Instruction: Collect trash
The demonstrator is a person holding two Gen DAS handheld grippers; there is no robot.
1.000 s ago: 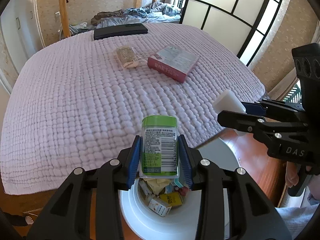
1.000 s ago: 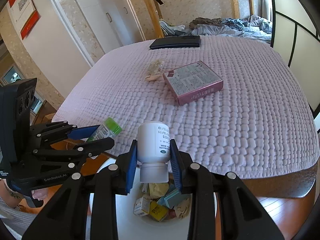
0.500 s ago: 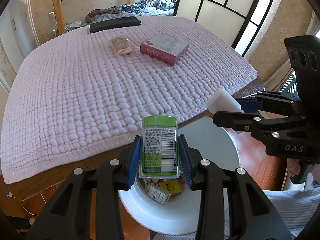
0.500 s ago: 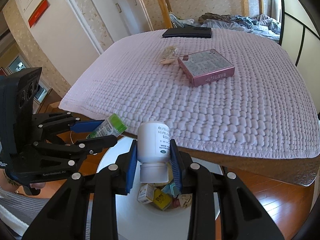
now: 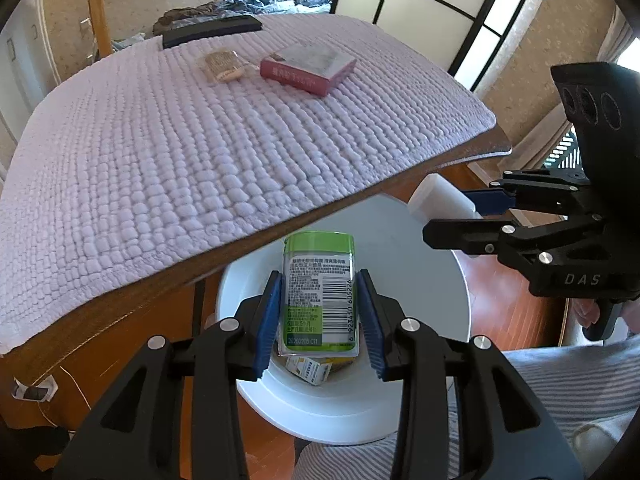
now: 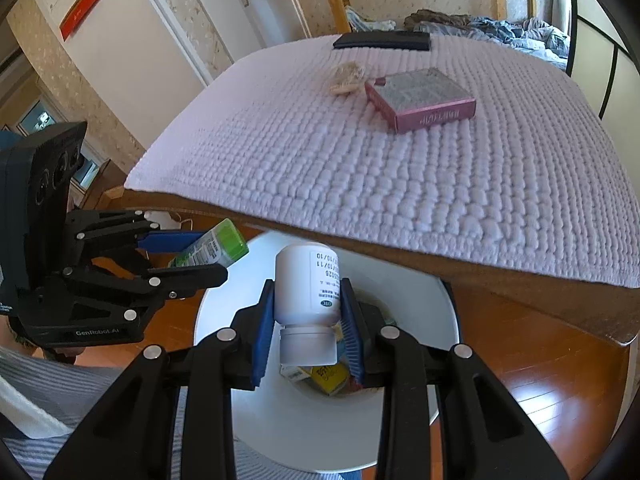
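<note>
Now, near to far:
L gripper [image 5: 320, 316]: bottom centre of left view, blue pads clamped on green-capped bottle [image 5: 319, 290], upright, barcode label facing cam; seen also at left of right view [image 6: 192, 256], bottle tilted there [image 6: 212, 246].
R gripper [image 6: 307, 320]: bottom centre of right view, pads pinching white pill bottle [image 6: 307, 296], cap end toward cam; seen also at right of left view [image 5: 460, 216], bottle poking out [image 5: 436, 200].
Trash bin [image 5: 420, 264]: white, round, directly below both grippers; both bottles held over its opening, not in it yet. In right view rim at lower centre [image 6: 432, 320].
Bin contents: small boxes at bottom, yellow one [image 6: 330, 378], white one [image 5: 308, 370].
Floor: red-brown wood around bin [image 6: 540, 392].
Bed cover [image 5: 180, 152]: pale lilac, knobbly, fills mid frame beyond bin.
Pink box [image 5: 308, 68]: flat on cover, upper centre of left view; upper right centre in right view [image 6: 424, 98].
Crumpled wrapper [image 5: 222, 65]: just beside pink box, to its left; touching or not – can't tell.
Black flat item [image 5: 210, 31]: far edge of cover, top of frame.
Beyond: rumpled blue bedding [image 6: 516, 26], upper right in right view.
</note>
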